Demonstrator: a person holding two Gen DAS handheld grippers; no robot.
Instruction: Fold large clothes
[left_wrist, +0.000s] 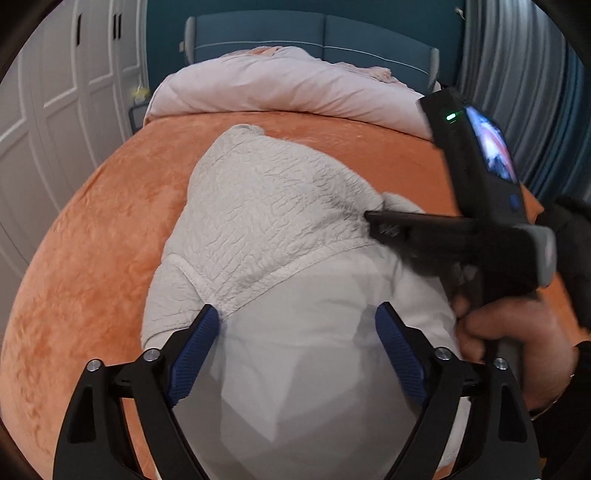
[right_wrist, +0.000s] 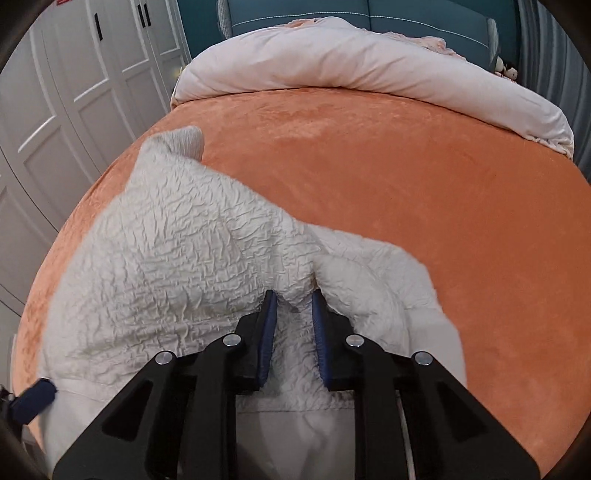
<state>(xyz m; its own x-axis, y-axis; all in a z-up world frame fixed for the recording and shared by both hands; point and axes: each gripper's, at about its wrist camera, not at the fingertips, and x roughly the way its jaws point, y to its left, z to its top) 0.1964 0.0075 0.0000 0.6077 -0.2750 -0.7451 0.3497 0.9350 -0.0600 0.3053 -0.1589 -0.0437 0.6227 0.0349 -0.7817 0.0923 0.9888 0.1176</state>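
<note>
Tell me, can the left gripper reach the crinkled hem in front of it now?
Probably yes: the left gripper is open above the white garment, and the crinkled hem lies just ahead, uncovered. The right gripper works further right.

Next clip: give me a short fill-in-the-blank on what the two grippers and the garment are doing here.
1. The white garment lies on an ______ blanket.
2. The right gripper has a fold of the garment ______ its blue pads.
3. The left gripper has its jaws wide ______ over the smooth lining.
4. The folded pale duvet lies at the ______ end of the bed.

Missing words: orange; between; open; far
</note>
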